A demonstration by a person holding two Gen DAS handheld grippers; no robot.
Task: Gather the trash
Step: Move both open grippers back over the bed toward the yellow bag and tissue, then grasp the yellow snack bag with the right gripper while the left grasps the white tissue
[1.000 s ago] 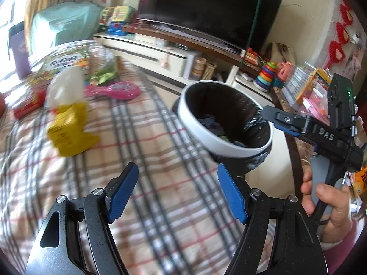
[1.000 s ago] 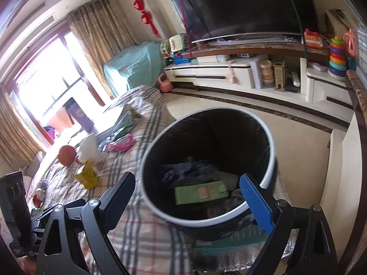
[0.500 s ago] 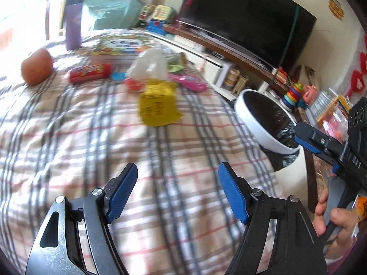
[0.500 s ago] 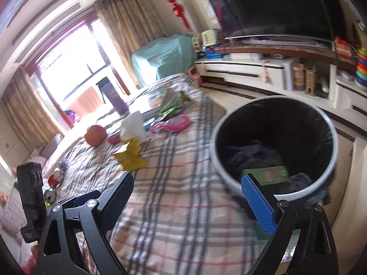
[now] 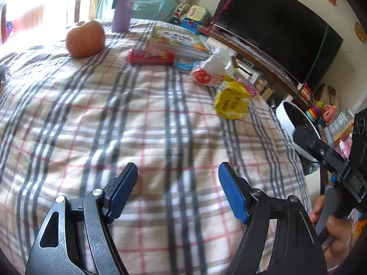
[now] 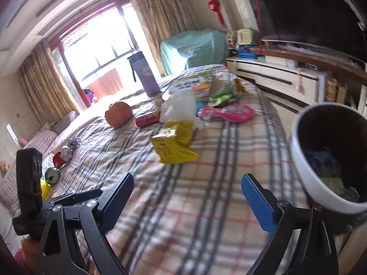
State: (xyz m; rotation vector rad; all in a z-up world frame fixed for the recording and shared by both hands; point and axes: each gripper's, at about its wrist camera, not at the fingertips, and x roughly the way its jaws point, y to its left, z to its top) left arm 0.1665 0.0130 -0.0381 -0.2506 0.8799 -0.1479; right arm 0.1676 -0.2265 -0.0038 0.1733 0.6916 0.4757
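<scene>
The left gripper (image 5: 177,190) hangs above the plaid blanket (image 5: 142,123) with its blue pads wide apart and nothing between them. The right gripper (image 6: 187,197) is also spread apart and empty, above the same blanket.

The trash lies further away on the blanket. A yellow wrapper (image 5: 231,100) (image 6: 174,145) is crumpled near the middle, and just behind it, touching it, is a white bag (image 5: 214,70) (image 6: 177,108). A red tube (image 5: 151,56) lies on its side beside an orange fruit (image 5: 85,39). A pink toy (image 6: 228,112) lies near the bag, and a book (image 5: 181,40) and a purple bottle (image 5: 123,5) stand behind. Two cans (image 6: 58,165) lie at the far left side in the right view.

The bin (image 6: 305,171), white outside with a black liner, stands at the right edge of the blanket, well apart from the wrapper. Some trash is already inside it.
</scene>
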